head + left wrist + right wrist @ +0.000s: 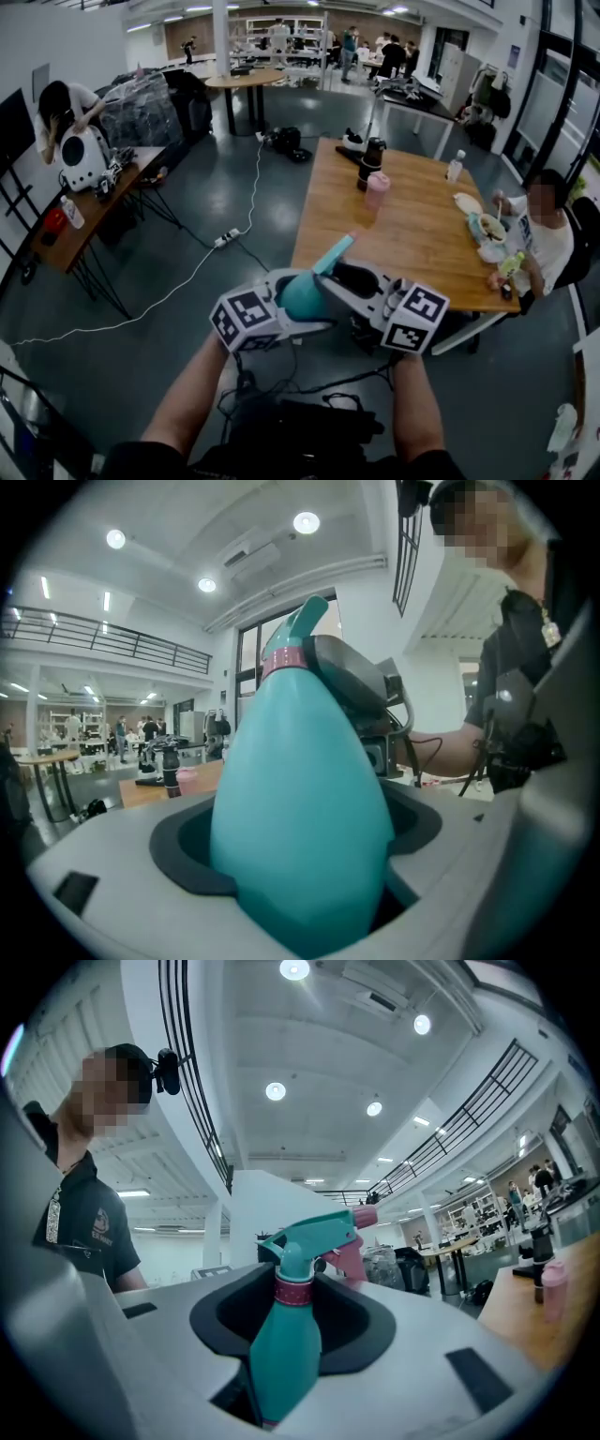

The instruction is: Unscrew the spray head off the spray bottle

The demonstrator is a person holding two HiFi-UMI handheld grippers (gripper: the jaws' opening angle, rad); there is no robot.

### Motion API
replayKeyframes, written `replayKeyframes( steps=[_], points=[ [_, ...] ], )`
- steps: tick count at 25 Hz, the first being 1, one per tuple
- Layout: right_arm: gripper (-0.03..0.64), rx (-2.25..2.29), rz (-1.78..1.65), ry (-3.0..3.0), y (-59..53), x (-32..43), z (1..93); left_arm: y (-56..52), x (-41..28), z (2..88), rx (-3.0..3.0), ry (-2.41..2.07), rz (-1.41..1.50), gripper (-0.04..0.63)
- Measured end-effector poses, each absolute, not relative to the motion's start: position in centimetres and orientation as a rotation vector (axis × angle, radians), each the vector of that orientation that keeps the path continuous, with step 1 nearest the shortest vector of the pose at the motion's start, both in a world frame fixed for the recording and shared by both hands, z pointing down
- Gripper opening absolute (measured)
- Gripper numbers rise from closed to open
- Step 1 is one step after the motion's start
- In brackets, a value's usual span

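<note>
Find the bottle (298, 799) in mid-air in front of the person, short of the near edge of the tabletop (412, 234) and touching nothing on it. Read the long axis as tilted up and away from the person: base at the near, lower end, head (314, 1230) at the far, upper end, nozzle aimed toward the tabletop.

Grips the wide lower body with the left gripper (295, 305), fingers (122, 855) closed on it from both sides. Clamps the narrower upper body with the right gripper (339, 286), fingers (141, 1326) at a moderate spread and, as far as the right gripper view shows, bearing on the teal just below the pink collar (293, 1289).

Take the collar as the datum: just beyond the right fingers along the axis, with the head past it again. Rate the right gripper the nearer to the head and the left gripper the nearer to the base.

Judged next need: a turn about the long axis, applied at the collar or head against the left hold. Judged to sit under the collar rather than on the head, so probably calls for a short shift up the axis before any twist. Guard against squeezing the body out of shape, and against the pink trigger (349, 1258) fouling a finger during rotation.
</note>
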State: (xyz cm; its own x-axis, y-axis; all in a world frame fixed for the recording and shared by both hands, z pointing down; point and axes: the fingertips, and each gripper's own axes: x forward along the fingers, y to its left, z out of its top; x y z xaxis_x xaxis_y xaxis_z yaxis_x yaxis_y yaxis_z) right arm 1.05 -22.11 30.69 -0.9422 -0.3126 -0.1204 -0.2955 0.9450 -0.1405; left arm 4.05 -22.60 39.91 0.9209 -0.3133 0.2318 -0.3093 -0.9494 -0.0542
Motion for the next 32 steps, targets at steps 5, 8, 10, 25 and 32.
replayKeyframes(
  steps=[5,8,10,25,32],
  points=[
    [0.132,-0.332,-0.192,2.958,-21.0,1.4,30.5,-21.0,4.5,39.6,-3.107,0.347,-0.380,0.442],
    [0.142,-0.361,-0.172,2.959,-21.1,1.6,30.5,-21.4,4.7,39.7,-3.089,0.409,-0.374,0.442],
    [0.146,-0.437,-0.162,2.965,-21.6,1.7,30.8,-22.1,4.8,40.0,-3.084,0.483,-0.381,0.443],
    [0.182,-0.794,-0.237,2.847,-23.4,2.5,31.2,-26.7,2.7,39.6,-2.876,1.052,-0.291,0.445],
    [0.186,-0.874,-0.237,2.820,-23.3,1.7,30.5,-26.9,2.5,39.8,-2.790,1.169,-0.327,0.445]
  ],
)
